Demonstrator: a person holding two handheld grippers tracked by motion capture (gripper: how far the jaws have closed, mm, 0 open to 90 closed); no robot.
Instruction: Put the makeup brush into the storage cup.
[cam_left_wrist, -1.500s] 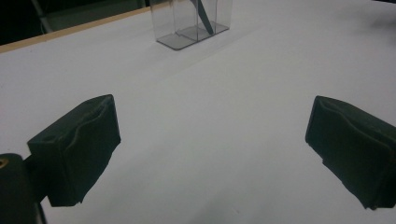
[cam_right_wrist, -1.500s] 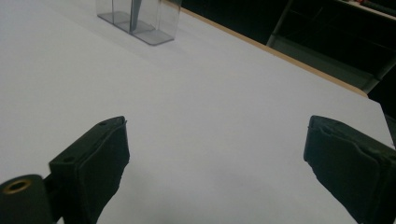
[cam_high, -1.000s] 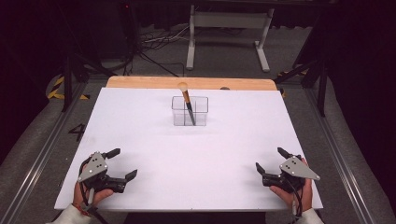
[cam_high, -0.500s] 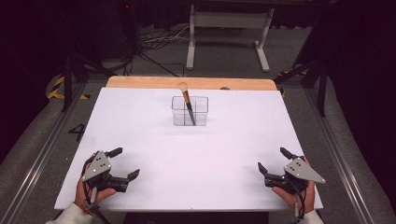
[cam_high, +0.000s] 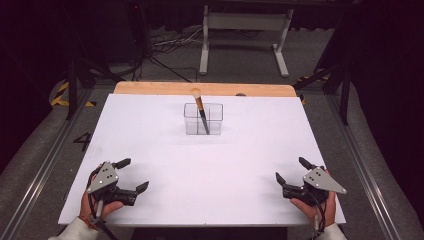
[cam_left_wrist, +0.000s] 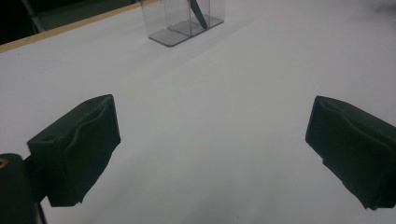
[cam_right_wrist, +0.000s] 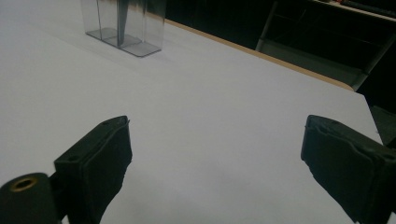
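Left gripper (cam_high: 131, 174): we hold it at the near left corner of the table, jaws spread wide apart with nothing between them; in the left gripper view only white tabletop lies between the two black pads (cam_left_wrist: 74, 147).
Left hand (cam_high: 102, 202): we grip the handle from below, a pale sleeve showing at the bottom edge.
Right gripper (cam_high: 291, 171): we hold it at the near right corner, jaws likewise wide apart and clamped on nothing; its grey three-cornered plate faces up.
Right hand (cam_high: 310, 205): it wraps the handle near the table's front edge.
Table (cam_high: 165, 145): we see a white sheet over the top, with a wooden strip along the far edge.
Clear box (cam_high: 203, 119): it stands upright on the sheet near the far edge, about midway across, well apart from both grippers; we see a divider inside it.
Makeup brush (cam_high: 200, 111): it stands in the clear box, dark handle down, leaning, with its pale bristle head rising above the rim.
Beyond the table: we see a metal stand and cables on a dark floor.
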